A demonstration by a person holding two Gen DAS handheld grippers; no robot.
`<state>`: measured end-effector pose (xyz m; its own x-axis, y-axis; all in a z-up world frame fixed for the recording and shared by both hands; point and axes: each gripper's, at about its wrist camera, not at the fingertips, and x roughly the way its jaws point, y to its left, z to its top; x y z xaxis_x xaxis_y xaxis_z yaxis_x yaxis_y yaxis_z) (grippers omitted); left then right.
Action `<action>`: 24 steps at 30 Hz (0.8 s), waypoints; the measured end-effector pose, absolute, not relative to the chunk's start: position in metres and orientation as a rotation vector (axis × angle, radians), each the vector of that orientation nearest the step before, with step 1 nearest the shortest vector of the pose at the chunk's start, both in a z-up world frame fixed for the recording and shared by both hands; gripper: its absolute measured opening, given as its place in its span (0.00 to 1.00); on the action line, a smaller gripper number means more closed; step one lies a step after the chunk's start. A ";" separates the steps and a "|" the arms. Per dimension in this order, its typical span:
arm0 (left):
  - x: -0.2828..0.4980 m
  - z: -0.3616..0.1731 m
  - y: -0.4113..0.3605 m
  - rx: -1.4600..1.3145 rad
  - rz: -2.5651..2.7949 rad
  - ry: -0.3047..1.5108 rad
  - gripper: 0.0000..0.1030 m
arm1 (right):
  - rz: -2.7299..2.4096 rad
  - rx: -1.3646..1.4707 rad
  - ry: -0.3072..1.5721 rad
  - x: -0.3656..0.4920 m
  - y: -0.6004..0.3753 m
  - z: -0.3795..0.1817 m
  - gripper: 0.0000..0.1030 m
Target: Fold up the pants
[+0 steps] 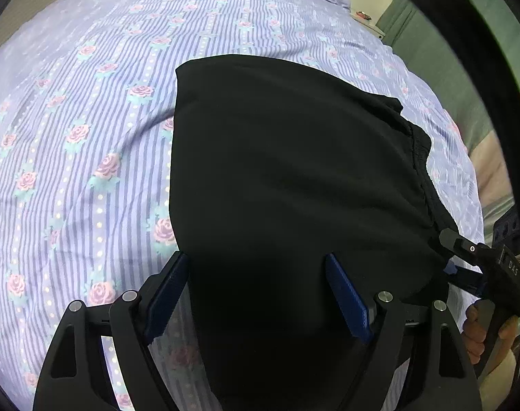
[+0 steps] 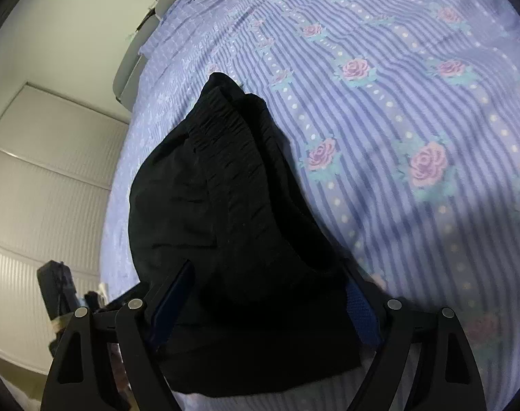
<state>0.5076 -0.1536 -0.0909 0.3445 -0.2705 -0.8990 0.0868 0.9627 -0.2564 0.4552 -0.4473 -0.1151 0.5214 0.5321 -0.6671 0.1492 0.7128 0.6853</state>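
Observation:
The black pants [image 1: 287, 178] lie folded on the floral bedsheet [image 1: 88, 137]. My left gripper [image 1: 256, 294] is open, its blue pads either side of the near edge of the pants. My right gripper [image 2: 260, 301] is open too, with the cloth between its jaws; the gathered elastic waistband [image 2: 225, 144] runs away from it. In the left wrist view the right gripper [image 1: 465, 260] shows at the right edge of the pants, held by a hand.
The purple striped sheet with pink roses [image 2: 414, 120] covers the bed all round the pants. A white wardrobe [image 2: 37, 178] stands beside the bed. A green curtain [image 1: 431, 44] and a small nightstand [image 1: 366, 20] are beyond the far corner.

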 end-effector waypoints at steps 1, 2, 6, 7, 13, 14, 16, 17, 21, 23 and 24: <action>0.509 -0.092 -0.154 -0.171 -0.235 1.197 0.79 | 0.260 0.786 1.015 0.457 -0.448 -0.117 0.83; 0.511 -0.094 -0.155 -0.169 -0.239 1.197 0.79 | 0.261 0.794 1.013 0.458 -0.448 -0.118 0.83; 0.517 -0.097 -0.150 -0.203 -0.253 1.198 0.79 | 0.261 0.836 0.995 0.466 -0.445 -0.119 0.83; 0.519 -0.099 -0.147 -0.219 -0.250 1.201 0.79 | 0.262 0.836 0.993 0.470 -0.444 -0.119 0.83; 0.528 -0.102 -0.133 -0.277 -0.279 1.200 0.79 | 0.262 0.801 0.993 0.484 -0.435 -0.121 0.84; 0.531 -0.104 -0.130 -0.292 -0.282 1.199 0.79 | 0.253 0.792 0.994 0.485 -0.432 -0.118 0.83; 0.537 -0.109 -0.123 -0.352 -0.287 1.201 0.79 | 0.235 0.763 0.996 0.484 -0.428 -0.114 0.76; 0.540 -0.112 -0.118 -0.391 -0.291 1.204 0.80 | 0.223 0.745 0.999 0.485 -0.424 -0.112 0.73; 0.541 -0.121 -0.106 -0.473 -0.311 1.203 0.84 | 0.174 0.665 1.009 0.488 -0.414 -0.109 0.54; 0.541 -0.120 -0.104 -0.455 -0.309 1.222 0.82 | 0.156 0.660 1.012 0.488 -0.413 -0.107 0.51; 0.540 -0.116 -0.103 -0.437 -0.298 1.230 0.81 | 0.150 0.658 1.015 0.489 -0.413 -0.106 0.50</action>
